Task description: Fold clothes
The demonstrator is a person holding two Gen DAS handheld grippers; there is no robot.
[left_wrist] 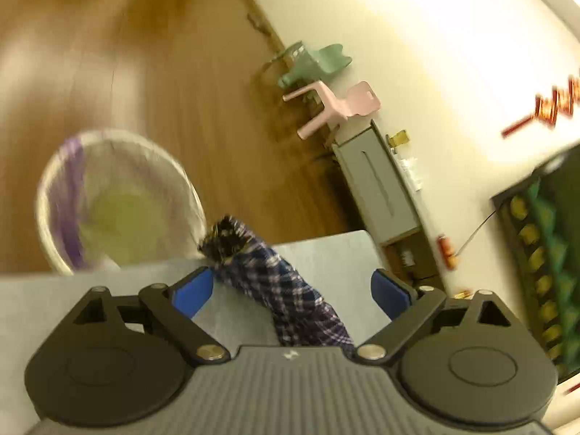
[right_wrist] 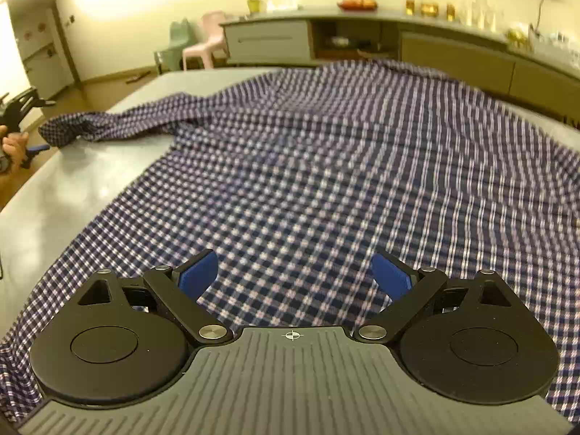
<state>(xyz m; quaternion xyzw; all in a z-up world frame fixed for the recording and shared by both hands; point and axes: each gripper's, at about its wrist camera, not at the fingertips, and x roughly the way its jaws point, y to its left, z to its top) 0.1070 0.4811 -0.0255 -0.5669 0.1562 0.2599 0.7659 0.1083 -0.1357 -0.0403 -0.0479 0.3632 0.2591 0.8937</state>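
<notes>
Shirt [right_wrist: 326, 166], one, flat on table [right_wrist: 90, 166] (one sleeve [left_wrist: 275, 282] outstretched); two claws, left claw [left_wrist: 291, 290], right claw [right_wrist: 294, 275], wide open, empty.

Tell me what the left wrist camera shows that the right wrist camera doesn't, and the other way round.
Only the left wrist view shows the round white basket on the wooden floor beside the table, and the sleeve's cuff end close up, between the open fingers of the left gripper. Only the right wrist view shows the checked shirt spread wide over the table, with the right gripper open above it. Both share the grey table, the sleeve, and the pink chair and green chair by the wall.
</notes>
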